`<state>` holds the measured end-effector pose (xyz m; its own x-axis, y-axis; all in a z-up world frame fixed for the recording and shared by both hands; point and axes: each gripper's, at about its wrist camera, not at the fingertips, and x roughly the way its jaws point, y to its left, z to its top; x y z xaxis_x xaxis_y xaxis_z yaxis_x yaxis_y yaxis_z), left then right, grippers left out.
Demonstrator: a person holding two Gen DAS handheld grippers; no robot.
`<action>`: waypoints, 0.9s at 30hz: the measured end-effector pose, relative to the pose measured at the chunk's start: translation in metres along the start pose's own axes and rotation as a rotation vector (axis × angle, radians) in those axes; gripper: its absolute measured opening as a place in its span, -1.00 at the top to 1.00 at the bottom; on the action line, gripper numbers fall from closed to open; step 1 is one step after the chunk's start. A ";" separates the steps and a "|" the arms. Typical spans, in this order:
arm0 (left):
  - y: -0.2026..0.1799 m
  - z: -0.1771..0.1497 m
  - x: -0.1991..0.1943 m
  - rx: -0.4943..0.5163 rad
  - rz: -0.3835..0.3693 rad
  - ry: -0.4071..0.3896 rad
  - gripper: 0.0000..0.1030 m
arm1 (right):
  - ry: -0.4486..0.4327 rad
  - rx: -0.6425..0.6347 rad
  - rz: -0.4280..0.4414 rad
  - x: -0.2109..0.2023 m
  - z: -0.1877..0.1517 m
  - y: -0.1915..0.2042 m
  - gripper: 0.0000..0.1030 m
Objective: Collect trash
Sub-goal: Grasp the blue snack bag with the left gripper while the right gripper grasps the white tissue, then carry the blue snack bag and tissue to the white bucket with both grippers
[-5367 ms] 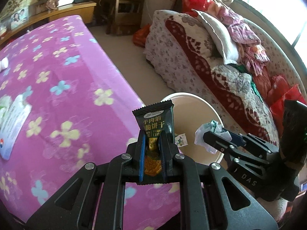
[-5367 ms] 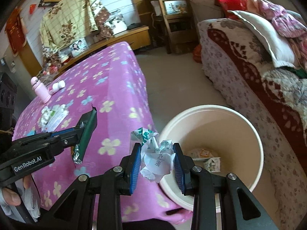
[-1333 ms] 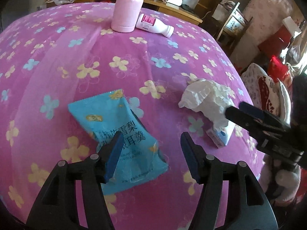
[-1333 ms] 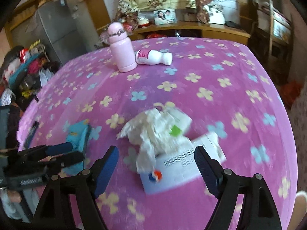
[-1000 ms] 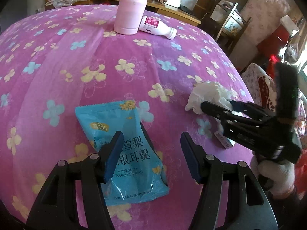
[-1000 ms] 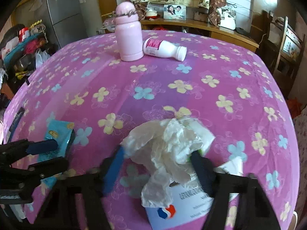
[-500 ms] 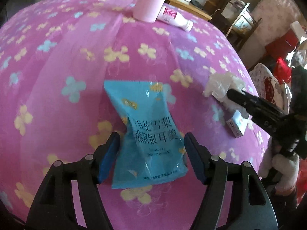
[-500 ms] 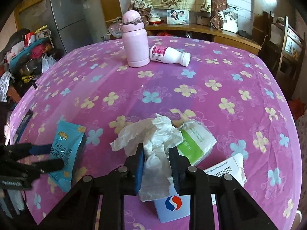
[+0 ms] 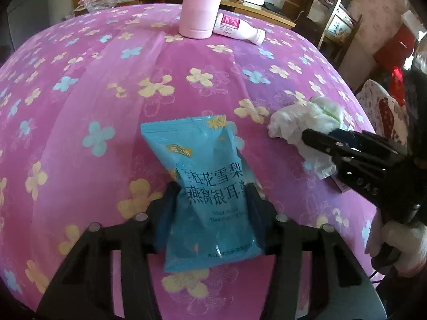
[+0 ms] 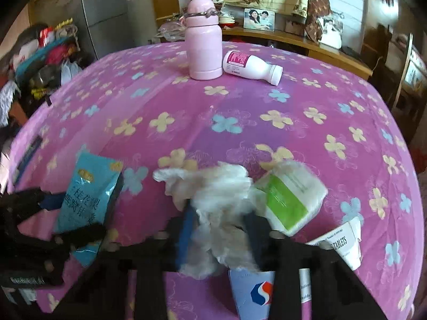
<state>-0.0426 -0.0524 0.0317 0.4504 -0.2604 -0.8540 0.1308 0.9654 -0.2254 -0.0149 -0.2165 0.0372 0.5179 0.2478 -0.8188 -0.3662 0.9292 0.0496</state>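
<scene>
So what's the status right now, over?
Left gripper closing around the blue packet, pads at its edges. Right gripper shut on the tissue. White-green pack and tablet box beside it, nothing blocking.

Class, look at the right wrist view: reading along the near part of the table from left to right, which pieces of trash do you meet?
Blue snack packet → crumpled white tissue → green-and-white packet → white tablets box.
</scene>
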 end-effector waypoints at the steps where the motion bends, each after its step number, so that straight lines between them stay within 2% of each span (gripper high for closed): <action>1: 0.001 0.000 -0.001 -0.014 -0.015 0.002 0.10 | -0.006 0.010 0.012 -0.003 -0.001 -0.002 0.61; 3: 0.001 -0.002 -0.008 -0.029 -0.020 -0.011 0.13 | -0.026 0.043 0.048 -0.015 -0.002 -0.007 0.68; 7: -0.011 -0.003 -0.023 -0.013 -0.032 -0.051 0.14 | -0.084 0.088 0.084 -0.048 -0.009 -0.017 0.69; 14: -0.051 -0.005 -0.042 0.043 -0.070 -0.086 0.13 | -0.133 0.172 0.117 -0.096 -0.032 -0.038 0.69; 27: -0.125 -0.014 -0.046 0.145 -0.087 -0.099 0.13 | -0.157 0.229 0.022 -0.149 -0.083 -0.065 0.69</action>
<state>-0.0920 -0.1611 0.0921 0.5156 -0.3496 -0.7822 0.2959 0.9295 -0.2203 -0.1326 -0.3370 0.1084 0.6316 0.2912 -0.7185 -0.2037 0.9565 0.2086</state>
